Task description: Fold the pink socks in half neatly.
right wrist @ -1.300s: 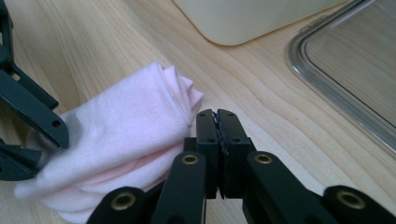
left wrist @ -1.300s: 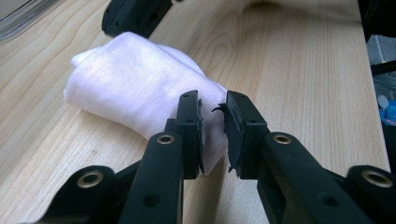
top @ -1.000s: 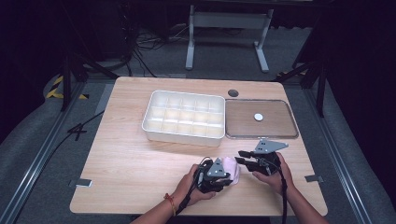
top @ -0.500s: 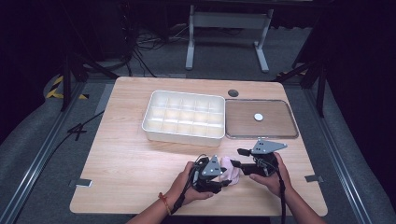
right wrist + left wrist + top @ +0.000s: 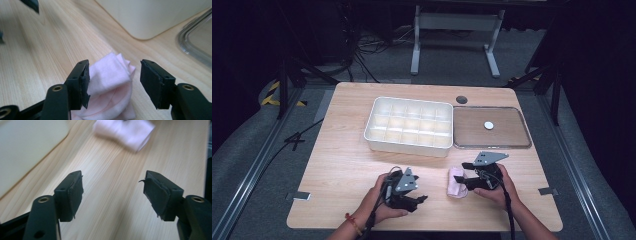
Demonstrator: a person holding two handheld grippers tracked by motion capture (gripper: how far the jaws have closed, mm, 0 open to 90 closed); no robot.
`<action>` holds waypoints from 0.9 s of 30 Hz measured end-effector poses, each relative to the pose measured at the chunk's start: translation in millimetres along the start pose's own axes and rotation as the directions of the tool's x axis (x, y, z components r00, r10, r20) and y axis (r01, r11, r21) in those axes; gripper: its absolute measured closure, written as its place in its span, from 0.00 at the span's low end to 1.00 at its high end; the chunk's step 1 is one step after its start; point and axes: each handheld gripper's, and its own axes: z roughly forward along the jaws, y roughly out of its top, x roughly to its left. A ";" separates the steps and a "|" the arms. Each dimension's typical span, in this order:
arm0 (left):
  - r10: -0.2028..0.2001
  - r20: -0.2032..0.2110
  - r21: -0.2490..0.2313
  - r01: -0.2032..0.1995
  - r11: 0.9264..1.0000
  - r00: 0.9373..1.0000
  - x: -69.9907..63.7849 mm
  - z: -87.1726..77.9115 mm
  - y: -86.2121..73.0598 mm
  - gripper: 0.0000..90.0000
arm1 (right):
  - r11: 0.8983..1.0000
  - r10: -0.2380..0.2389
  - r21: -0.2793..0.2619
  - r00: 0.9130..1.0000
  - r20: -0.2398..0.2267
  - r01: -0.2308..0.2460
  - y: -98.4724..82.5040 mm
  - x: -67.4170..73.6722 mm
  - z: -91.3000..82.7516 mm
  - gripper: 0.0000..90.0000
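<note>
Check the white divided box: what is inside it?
In the high view the white divided box has every visible compartment empty. The near wall hides part of the front row's floor, so a small item there cannot be excluded.

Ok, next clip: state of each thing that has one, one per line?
left gripper: open, nothing between its jaws, just above the bare table.
right gripper: open, jaws straddling the pink cloth, not shut on it.
pink cloth: folded, lying on the table.
white compartment box: uncovered, compartments look empty.
clear lid: off the box, flat beside it.
</note>
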 end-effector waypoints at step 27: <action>-0.204 -0.097 0.019 0.207 0.978 0.974 49.4 -22.7 -73.7 0.20 | 0.998 0.054 0.039 0.986 -0.158 -0.049 -9.1 -10.3 12.9 0.78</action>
